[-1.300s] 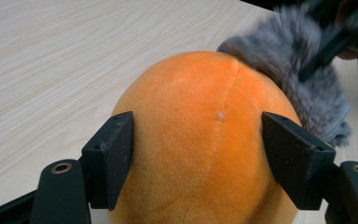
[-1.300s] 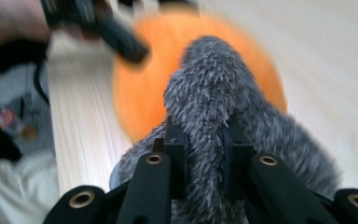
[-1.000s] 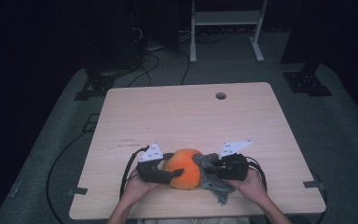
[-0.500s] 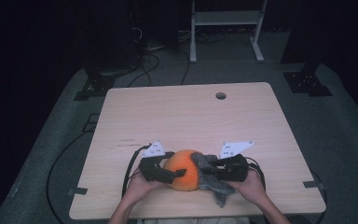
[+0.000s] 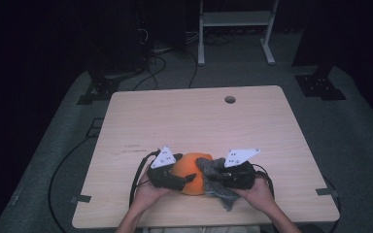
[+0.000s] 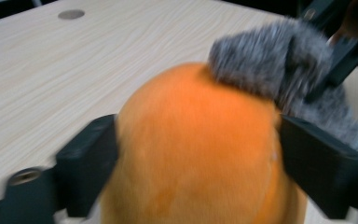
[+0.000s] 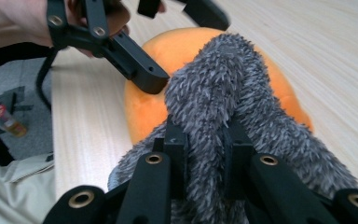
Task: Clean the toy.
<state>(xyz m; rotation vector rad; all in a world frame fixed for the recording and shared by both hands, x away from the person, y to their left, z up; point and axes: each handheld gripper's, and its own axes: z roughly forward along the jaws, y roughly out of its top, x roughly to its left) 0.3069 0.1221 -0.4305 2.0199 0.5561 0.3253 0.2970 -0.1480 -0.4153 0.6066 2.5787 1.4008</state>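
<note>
Both tools still clamp the orange ball (image 5: 190, 171) and grey cloth (image 5: 213, 167), barely shifted.

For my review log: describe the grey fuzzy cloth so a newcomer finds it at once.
On the light wooden table, look at the near edge, where two hands hold black grippers. The shaggy grey cloth drapes over the round orange plush ball, pinched by the right gripper; its neighbour is smooth and orange.
</note>
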